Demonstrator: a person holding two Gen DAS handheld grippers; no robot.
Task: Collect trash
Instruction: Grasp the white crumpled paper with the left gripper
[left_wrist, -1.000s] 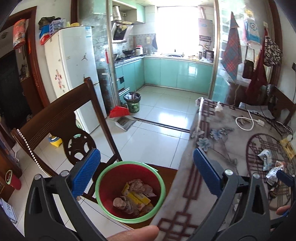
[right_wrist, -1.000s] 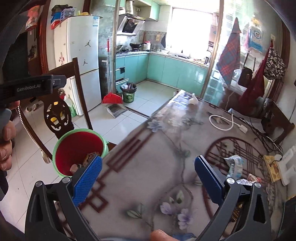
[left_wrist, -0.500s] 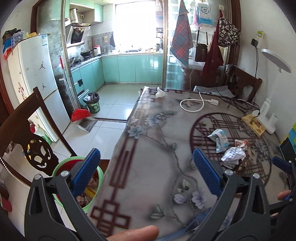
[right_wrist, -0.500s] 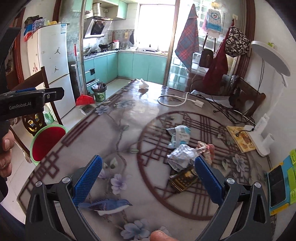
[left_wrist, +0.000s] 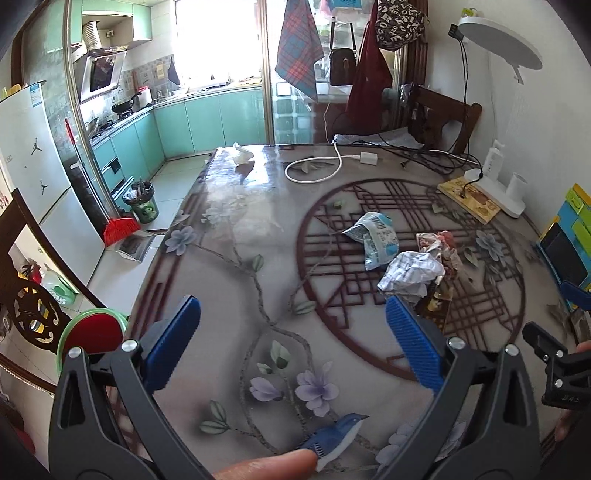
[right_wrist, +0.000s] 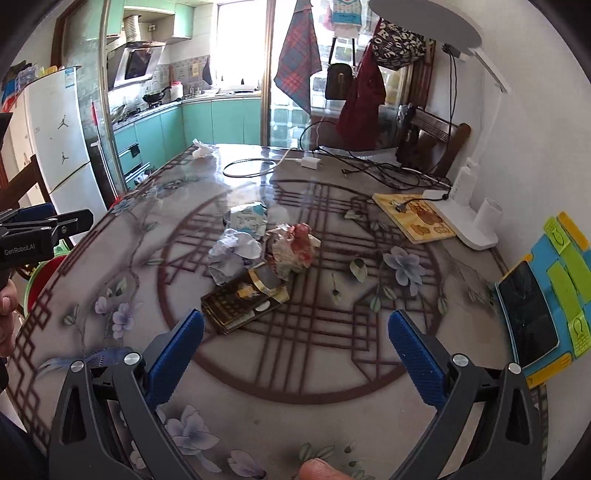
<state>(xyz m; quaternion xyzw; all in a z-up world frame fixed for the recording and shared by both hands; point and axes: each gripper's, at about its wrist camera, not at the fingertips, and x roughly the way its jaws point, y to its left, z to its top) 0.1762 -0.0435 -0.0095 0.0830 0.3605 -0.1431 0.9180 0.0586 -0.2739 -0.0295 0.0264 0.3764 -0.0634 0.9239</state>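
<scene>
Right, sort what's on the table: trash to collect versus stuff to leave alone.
Collect:
crumpled white paper ball
blue-and-white plastic wrapper
reddish crumpled wrapper
flattened dark gold-printed carton
all for the red bin with green rim

Leave:
coiled white charger cable
yellow book
white lamp base

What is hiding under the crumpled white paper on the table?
The crumpled white paper lies partly over the dark gold-printed packet and touches the blue-white wrapper. Whatever else sits beneath the paper is covered.

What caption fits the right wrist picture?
Open right hand-held gripper hovers over a table before crumpled paper, wrappers and a flattened dark packet.
</scene>
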